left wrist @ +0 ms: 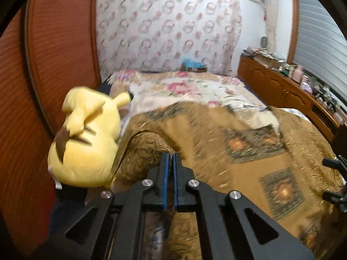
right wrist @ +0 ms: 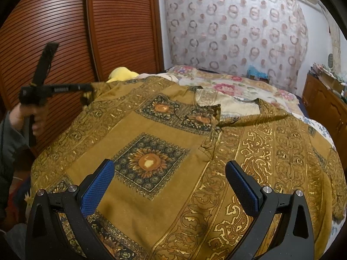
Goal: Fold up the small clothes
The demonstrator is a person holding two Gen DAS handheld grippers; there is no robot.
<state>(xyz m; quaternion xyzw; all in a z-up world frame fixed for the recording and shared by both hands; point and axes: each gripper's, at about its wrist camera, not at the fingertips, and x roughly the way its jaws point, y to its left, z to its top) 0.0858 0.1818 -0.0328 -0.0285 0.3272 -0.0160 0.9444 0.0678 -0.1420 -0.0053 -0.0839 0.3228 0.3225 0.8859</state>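
Blurring hid most of the mustard-gold sunflower-print garment (left wrist: 216, 143) in my left view, so I could not tell whether cloth sat between my left tongs (left wrist: 170, 158), pressed nearly together at its raised left edge beside the yellow plush toy (left wrist: 86, 138). My right tongs (right wrist: 169, 169) hovered spread above the garment's near part, touching nothing.

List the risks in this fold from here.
1. The left gripper is shut on an edge of the brown patterned shirt right beside the yellow plush toy; pulling the cloth across may drag or topple the toy.
2. The right gripper hangs open above the shirt, so one-sided pulling could skew the fold.
3. The collar area is bunched; creases may get folded in.
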